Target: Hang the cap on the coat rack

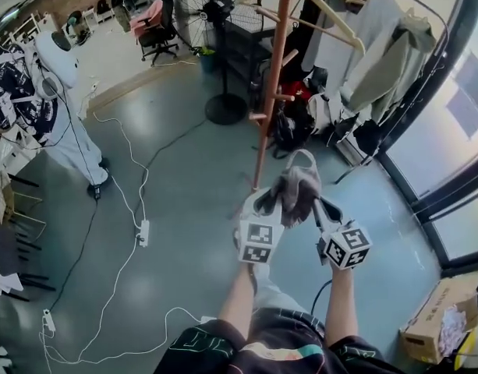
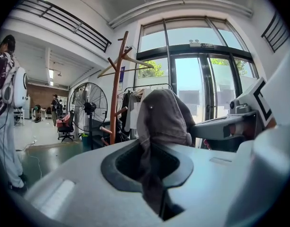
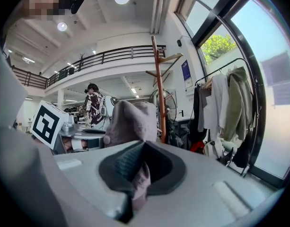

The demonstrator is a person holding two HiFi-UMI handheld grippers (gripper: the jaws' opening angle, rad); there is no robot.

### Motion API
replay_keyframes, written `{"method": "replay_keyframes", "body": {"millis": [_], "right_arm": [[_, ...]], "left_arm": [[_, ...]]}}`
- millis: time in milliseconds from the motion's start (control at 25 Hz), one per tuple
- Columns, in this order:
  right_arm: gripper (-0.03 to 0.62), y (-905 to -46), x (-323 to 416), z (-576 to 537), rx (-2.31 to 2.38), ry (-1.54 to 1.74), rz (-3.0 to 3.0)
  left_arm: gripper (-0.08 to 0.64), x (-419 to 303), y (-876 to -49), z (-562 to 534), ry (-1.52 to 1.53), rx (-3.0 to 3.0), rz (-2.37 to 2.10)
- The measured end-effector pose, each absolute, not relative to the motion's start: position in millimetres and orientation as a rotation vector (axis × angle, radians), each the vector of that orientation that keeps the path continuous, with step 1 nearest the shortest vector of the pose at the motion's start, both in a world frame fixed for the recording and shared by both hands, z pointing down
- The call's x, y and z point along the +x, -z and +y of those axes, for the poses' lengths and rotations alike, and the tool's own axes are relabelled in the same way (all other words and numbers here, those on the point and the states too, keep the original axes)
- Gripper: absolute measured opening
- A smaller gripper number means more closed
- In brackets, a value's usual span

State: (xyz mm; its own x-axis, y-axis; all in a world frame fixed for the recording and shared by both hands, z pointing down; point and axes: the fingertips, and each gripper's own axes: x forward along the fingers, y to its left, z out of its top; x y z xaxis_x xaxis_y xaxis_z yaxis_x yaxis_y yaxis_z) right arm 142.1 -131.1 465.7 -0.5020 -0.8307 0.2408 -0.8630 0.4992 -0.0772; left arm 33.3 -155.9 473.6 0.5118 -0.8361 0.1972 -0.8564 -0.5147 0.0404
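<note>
A grey-brown cap (image 1: 299, 189) hangs between my two grippers in the head view, its strap looped up at the top. My left gripper (image 1: 274, 202) is shut on the cap's left side, and the cap (image 2: 161, 119) rises out of its closed jaws. My right gripper (image 1: 321, 206) is shut on the cap's right side, the cap (image 3: 130, 124) bulging above its jaws. The wooden coat rack (image 1: 276, 68) stands just beyond the cap, its pegs sticking out left and right. It shows as a tall orange-brown pole, the coat rack (image 2: 116, 86), left of the cap, and the coat rack (image 3: 159, 89) behind it.
A clothes rail (image 1: 379, 37) with hung garments and bags stands right of the rack by the glass doors (image 1: 457, 154). A standing fan (image 1: 215, 22) is behind the rack. A person in white (image 1: 44, 92) stands left. Cables and a power strip (image 1: 143, 232) lie on the floor; a cardboard box (image 1: 445, 318) sits lower right.
</note>
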Motion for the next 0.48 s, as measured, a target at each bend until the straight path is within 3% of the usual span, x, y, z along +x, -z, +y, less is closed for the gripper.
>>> {"method": "replay_keyframes", "body": {"millis": [480], "right_arm": [[0.008,-479.2,169.8,-235.9,1.544,-0.47,-2.689]], "left_arm": [[0.051,56.5,-472.4,-252.4,-0.339,2.61,-1.505]]}}
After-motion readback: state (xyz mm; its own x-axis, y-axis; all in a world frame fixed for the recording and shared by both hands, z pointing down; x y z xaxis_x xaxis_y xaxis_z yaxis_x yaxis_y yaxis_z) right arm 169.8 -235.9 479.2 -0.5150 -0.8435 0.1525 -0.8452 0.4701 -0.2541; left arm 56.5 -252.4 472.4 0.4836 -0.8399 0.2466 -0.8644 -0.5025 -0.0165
